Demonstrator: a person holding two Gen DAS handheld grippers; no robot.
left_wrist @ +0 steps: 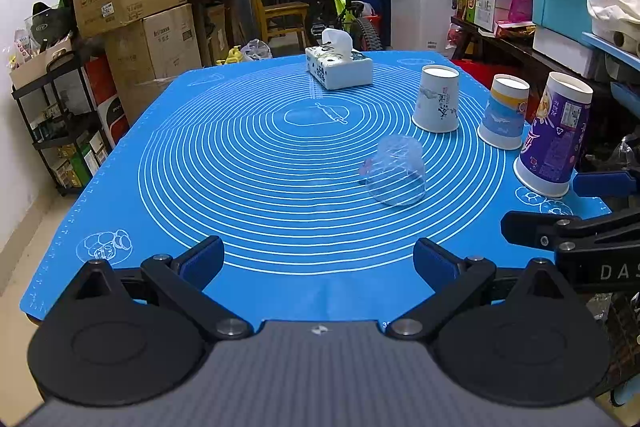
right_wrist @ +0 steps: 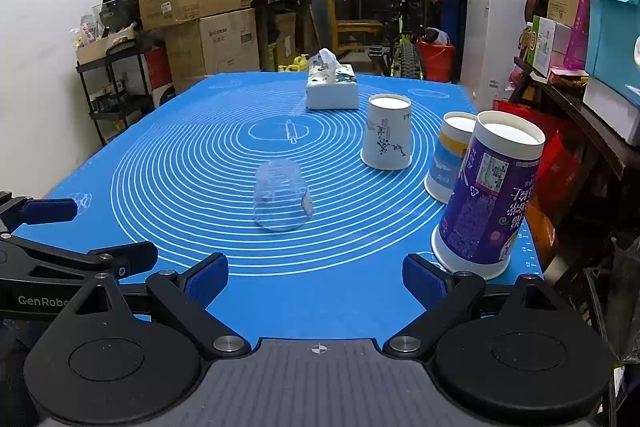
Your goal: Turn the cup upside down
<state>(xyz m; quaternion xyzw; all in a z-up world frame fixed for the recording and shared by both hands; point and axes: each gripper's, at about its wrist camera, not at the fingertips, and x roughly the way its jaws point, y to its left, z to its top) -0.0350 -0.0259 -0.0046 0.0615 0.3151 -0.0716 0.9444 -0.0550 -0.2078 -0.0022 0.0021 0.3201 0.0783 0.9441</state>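
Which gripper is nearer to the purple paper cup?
Right. The right gripper has its right finger almost at the base of the purple paper cup. The left gripper sits farther off, with the cup ahead to its right.

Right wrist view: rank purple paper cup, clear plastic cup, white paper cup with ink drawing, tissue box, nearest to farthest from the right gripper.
From the open right gripper:
1. Purple paper cup, upside down, beside the right finger at the mat's right edge.
2. Clear plastic cup, upside down, just left of centre.
3. White paper cup with ink drawing, upside down, farther back, right of centre.
4. Tissue box, at the far end.
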